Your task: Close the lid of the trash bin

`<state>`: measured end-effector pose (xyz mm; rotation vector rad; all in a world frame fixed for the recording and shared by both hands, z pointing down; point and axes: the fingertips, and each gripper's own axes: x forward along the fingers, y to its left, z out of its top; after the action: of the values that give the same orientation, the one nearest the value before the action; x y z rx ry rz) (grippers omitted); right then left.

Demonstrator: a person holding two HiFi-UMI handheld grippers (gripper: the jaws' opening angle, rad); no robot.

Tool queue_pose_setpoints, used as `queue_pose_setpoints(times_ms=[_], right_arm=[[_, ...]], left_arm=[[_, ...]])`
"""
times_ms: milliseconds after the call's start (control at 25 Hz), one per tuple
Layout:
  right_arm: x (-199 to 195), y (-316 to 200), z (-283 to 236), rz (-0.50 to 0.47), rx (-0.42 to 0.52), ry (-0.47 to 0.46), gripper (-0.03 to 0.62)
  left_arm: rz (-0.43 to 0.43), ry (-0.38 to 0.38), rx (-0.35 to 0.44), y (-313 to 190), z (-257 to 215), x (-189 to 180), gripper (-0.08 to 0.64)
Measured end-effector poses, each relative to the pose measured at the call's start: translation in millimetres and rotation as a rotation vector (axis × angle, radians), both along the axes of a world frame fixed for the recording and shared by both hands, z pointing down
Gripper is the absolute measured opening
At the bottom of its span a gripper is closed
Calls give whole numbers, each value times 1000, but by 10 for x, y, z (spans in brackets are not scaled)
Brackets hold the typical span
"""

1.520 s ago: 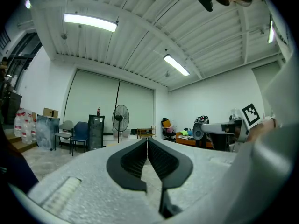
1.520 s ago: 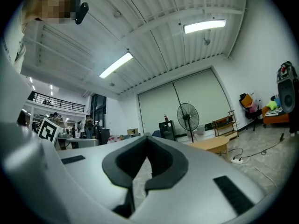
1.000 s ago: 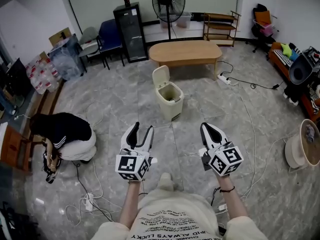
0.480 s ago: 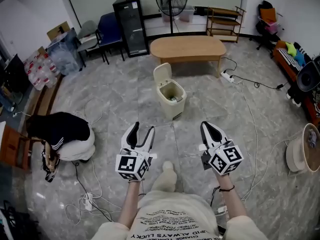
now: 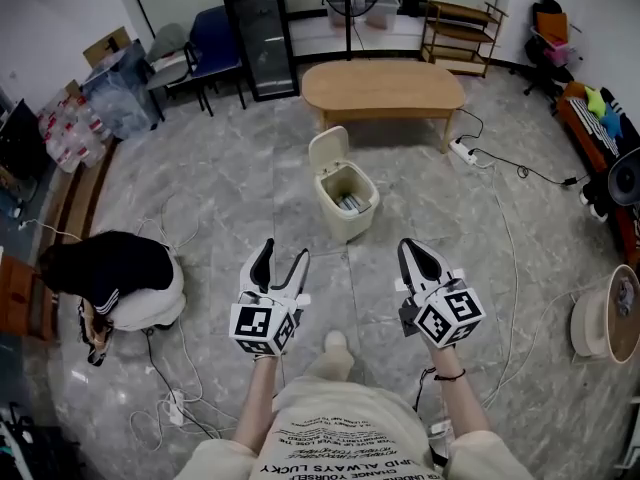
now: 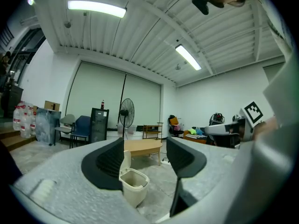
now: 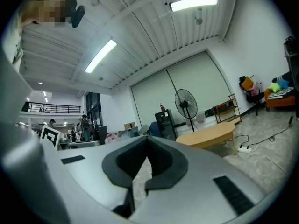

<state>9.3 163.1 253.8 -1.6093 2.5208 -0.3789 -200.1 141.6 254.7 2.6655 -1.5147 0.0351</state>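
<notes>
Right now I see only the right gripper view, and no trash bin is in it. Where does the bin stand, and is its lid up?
Observer: The trash bin stands on the floor ahead, in front of the wooden table. Its lid stands up, open.
Operator: And the left gripper?
Observer: The left gripper has its jaws apart. They have just been opening, with nothing held between them.
Operator: Is somebody near?
Observer: A person crouches on the floor at the left, away from the bin.

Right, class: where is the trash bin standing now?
In the head view, the trash bin stands mid-floor, its lid up, just this side of the oval wooden table.
</notes>
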Motion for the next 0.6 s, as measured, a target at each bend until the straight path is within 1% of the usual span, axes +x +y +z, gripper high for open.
queue_pose_setpoints(times_ms=[160,320,600], right_arm=[[25,-356,33,17,-13,5,5],[80,-586,33,52,-14,5,5],[121,-795,123,80,-38,11,5]], left_arm=[[11,2,-12,-413,51,9,272],[35,0,-10,-722,43,39,270],[59,3,-28,-1011,116,57,270]])
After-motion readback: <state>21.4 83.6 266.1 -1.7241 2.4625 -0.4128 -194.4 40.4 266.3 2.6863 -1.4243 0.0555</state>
